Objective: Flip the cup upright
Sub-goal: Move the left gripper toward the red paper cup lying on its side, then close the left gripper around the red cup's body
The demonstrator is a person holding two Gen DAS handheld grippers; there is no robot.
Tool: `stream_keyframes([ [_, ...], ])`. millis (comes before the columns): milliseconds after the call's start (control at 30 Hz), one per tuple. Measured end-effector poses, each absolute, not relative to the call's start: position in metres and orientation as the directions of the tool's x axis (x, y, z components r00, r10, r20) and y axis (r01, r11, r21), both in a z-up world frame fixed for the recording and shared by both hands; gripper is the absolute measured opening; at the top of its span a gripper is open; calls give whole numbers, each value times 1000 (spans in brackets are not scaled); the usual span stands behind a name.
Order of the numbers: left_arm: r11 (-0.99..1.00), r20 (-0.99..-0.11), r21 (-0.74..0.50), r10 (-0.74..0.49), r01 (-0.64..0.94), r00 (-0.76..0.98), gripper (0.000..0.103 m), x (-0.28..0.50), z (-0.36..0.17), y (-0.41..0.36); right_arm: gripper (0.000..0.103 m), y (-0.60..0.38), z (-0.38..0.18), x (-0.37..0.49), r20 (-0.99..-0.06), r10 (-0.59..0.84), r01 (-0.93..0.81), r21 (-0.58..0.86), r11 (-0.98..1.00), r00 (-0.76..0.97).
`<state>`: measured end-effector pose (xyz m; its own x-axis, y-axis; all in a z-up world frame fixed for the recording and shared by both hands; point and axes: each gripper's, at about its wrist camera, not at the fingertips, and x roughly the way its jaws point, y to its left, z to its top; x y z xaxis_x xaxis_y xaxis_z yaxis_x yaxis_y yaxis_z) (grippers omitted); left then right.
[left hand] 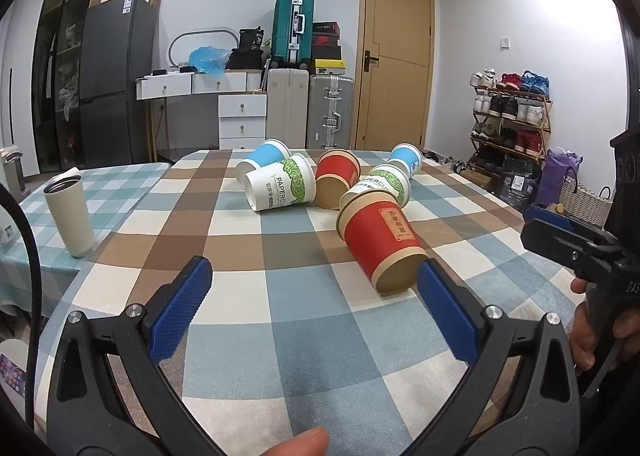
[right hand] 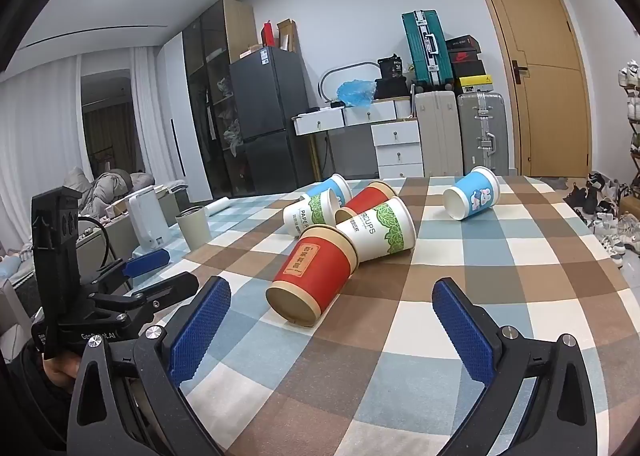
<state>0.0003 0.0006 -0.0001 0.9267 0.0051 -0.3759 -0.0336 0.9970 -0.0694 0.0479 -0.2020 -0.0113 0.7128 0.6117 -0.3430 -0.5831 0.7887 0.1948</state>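
On the checked worktop point(left hand: 224, 296), six paper cups lie toppled in a loose cluster. Nearest the fingers is a red cup point(left hand: 382, 244) point(right hand: 310, 270) on its side, its long axis roughly level with the cloth; the closed brown base points toward the cameras and the open mouth faces away, touching a white cup with a green leaf band point(left hand: 380, 183) point(right hand: 378, 230). Behind lie another leaf-band cup point(left hand: 280, 183), a second red cup point(left hand: 336, 177) and two blue cups point(left hand: 262, 159) point(right hand: 472, 193).

Both tools are spread wide and hold nothing. The left gripper point(left hand: 316, 276) hovers with the red cup's base just beside its right-hand blue pad. The right gripper point(right hand: 332, 300) hangs near the same cup, apart from it. A cream tumbler point(left hand: 70, 215) stands upright well to the left.
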Motion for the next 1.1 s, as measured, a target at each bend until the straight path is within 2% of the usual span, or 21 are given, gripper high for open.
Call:
stream_keyframes([
  [667,994,-454,-103,-23,-27,891,102,22,4,-5,103,-202,-9,57,-400,574,-553,179,814,714],
  [1100,988,-531,-151,-57,-28,845,102,71,8,-26,103,-217,-13,72,-422,543,-502,214,838,726],
])
